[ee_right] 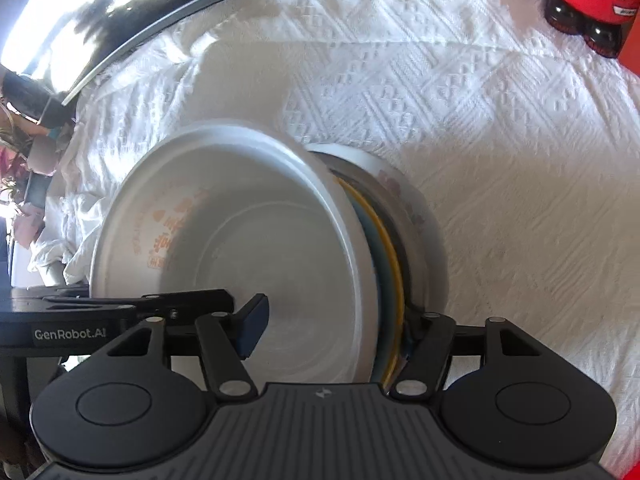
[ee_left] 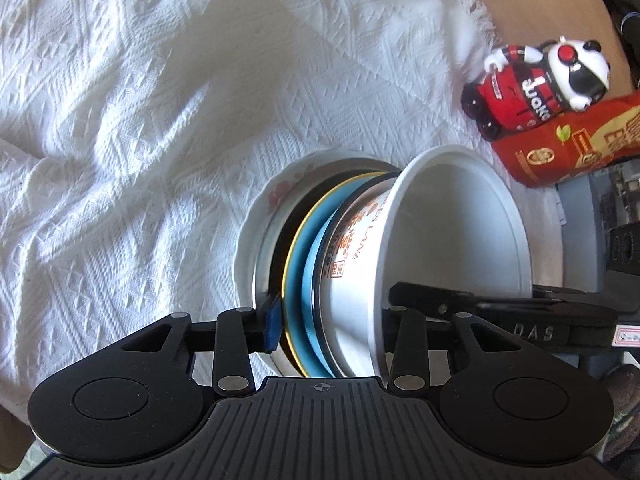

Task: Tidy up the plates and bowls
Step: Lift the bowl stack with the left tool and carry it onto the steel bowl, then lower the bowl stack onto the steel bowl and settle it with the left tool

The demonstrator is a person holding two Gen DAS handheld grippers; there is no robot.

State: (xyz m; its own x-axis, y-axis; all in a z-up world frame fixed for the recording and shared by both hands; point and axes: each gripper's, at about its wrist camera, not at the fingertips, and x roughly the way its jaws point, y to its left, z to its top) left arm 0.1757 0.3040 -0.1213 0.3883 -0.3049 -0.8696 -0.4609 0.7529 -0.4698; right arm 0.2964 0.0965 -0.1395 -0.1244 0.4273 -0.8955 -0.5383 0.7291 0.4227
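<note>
Stack of nested dishes on the white textured tablecloth [ee_left: 140, 120] of the desk: white printed bowl [ee_left: 432, 240] on top, then a blue gold-rimmed plate [ee_left: 298, 264] and a floral-rimmed plate [ee_left: 256, 232] at the bottom. The left gripper [ee_left: 328, 328] tilts steeply down, its jaws straddling the plates and the bowl's wall, blue pad at the plate rims; whether they pinch cannot be told. The right gripper [ee_right: 332, 328], likewise tilted, has one jaw inside the bowl [ee_right: 256, 240], the other outside the plate rims; contact unclear.
</note>
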